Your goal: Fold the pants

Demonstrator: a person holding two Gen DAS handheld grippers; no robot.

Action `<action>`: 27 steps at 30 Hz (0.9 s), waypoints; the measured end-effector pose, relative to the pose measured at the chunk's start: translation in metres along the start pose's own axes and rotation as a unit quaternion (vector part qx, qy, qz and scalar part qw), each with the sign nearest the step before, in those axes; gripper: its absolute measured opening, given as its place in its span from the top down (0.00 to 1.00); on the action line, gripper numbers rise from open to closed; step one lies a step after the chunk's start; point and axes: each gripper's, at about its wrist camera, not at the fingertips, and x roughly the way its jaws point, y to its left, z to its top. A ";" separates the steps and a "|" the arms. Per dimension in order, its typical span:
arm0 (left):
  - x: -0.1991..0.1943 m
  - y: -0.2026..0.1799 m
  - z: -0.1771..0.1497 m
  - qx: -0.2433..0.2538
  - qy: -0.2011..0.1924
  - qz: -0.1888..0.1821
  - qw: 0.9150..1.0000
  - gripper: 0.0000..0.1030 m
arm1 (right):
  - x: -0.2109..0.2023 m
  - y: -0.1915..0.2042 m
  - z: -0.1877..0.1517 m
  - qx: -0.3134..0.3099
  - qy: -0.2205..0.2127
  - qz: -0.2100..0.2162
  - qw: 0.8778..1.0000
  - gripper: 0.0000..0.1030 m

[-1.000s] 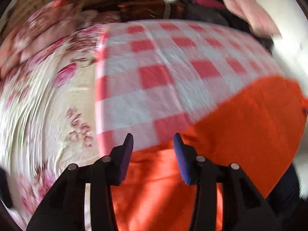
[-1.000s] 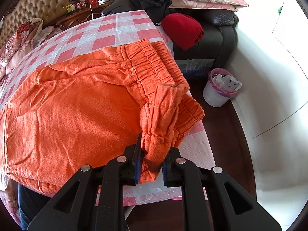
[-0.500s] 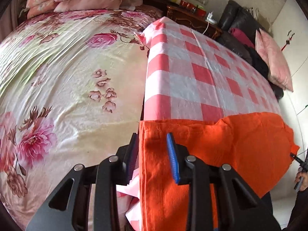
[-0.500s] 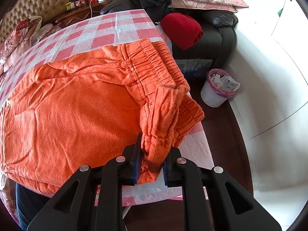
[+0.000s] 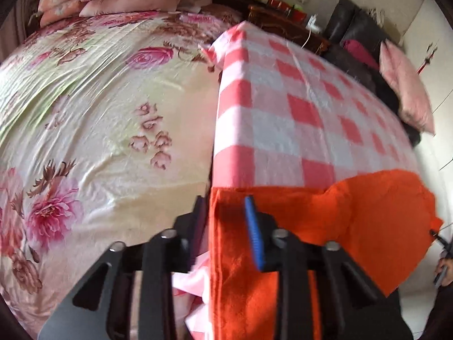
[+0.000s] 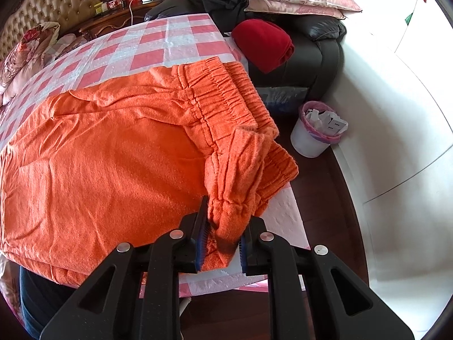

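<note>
Orange fleece pants (image 6: 113,147) lie spread on a table with a pink checked cloth (image 6: 158,45). My right gripper (image 6: 223,226) is shut on a bunched fold of the waistband corner at the table's near right edge. In the left wrist view the pants (image 5: 354,212) reach the table's left edge. My left gripper (image 5: 226,221) is open and straddles the pants' hem edge, one finger outside the table edge and the blue pad (image 5: 253,235) over the cloth.
A floral bed (image 5: 99,113) lies beside the table on the left. A black sofa (image 6: 317,48) with pillows and a red garment (image 6: 263,42) stands beyond. A white waste bin (image 6: 317,133) sits on the floor to the right.
My left gripper has swung to the pants' left hem edge and moved closer over it, its jaws narrowing around the cloth. My right gripper has stayed shut on the waistband fold.
</note>
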 end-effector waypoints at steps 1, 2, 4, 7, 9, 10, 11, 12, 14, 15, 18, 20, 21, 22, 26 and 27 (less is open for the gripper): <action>0.004 -0.004 -0.001 0.010 0.004 -0.006 1.000 0.85 | 0.000 0.000 0.000 0.001 -0.001 0.001 1.000 0.88; 0.004 -0.006 -0.001 0.014 0.002 -0.006 1.000 0.90 | -0.001 0.000 0.000 0.001 -0.001 0.001 1.000 0.88; 0.000 -0.002 0.005 0.001 -0.012 0.002 1.000 0.92 | -0.004 -0.002 0.000 -0.001 -0.004 -0.007 1.000 0.88; -0.001 0.008 0.011 -0.024 -0.019 -0.001 1.000 0.95 | -0.004 -0.005 -0.001 0.003 -0.003 -0.004 1.000 0.88; 0.004 -0.001 0.009 0.000 -0.012 0.026 1.000 0.87 | -0.001 -0.001 -0.003 -0.013 -0.003 -0.012 1.000 0.88; 0.002 0.000 0.009 -0.006 -0.014 0.033 0.999 0.83 | -0.002 0.000 -0.003 -0.017 -0.005 -0.015 1.000 0.88; -0.003 0.003 0.009 -0.021 -0.022 0.039 0.999 0.68 | -0.003 0.000 -0.003 -0.018 -0.007 -0.013 1.000 0.87; -0.010 0.004 0.008 -0.030 -0.037 0.052 0.997 0.61 | -0.005 -0.002 -0.003 -0.018 -0.010 -0.008 1.000 0.85; -0.031 -0.003 0.003 -0.030 -0.080 0.060 0.995 0.61 | -0.011 -0.007 -0.005 -0.022 -0.011 -0.001 1.000 0.75; -0.040 -0.009 0.000 -0.028 -0.098 0.061 0.993 0.58 | -0.017 -0.010 -0.008 -0.024 -0.014 -0.007 1.000 0.59; -0.073 -0.039 -0.026 -0.003 -0.174 0.088 0.981 0.39 | -0.039 -0.030 -0.016 -0.016 -0.037 -0.056 0.998 0.51; -0.084 -0.060 -0.044 0.007 -0.196 0.079 0.977 0.37 | -0.053 -0.047 -0.019 0.007 -0.050 -0.054 0.997 0.49; -0.087 -0.071 -0.054 0.009 -0.200 0.074 0.977 0.37 | -0.058 -0.054 -0.020 0.020 -0.058 -0.043 0.997 0.49; -0.088 -0.080 -0.062 0.010 -0.203 0.073 0.976 0.37 | -0.062 -0.060 -0.020 0.027 -0.066 -0.021 0.997 0.49; -0.084 -0.118 -0.101 -0.003 -0.184 0.058 0.981 0.40 | -0.057 -0.063 -0.018 0.044 -0.063 0.023 0.997 0.49; -0.084 -0.122 -0.109 -0.014 -0.181 0.044 0.982 0.44 | -0.053 -0.065 -0.017 0.060 -0.060 0.049 0.995 0.49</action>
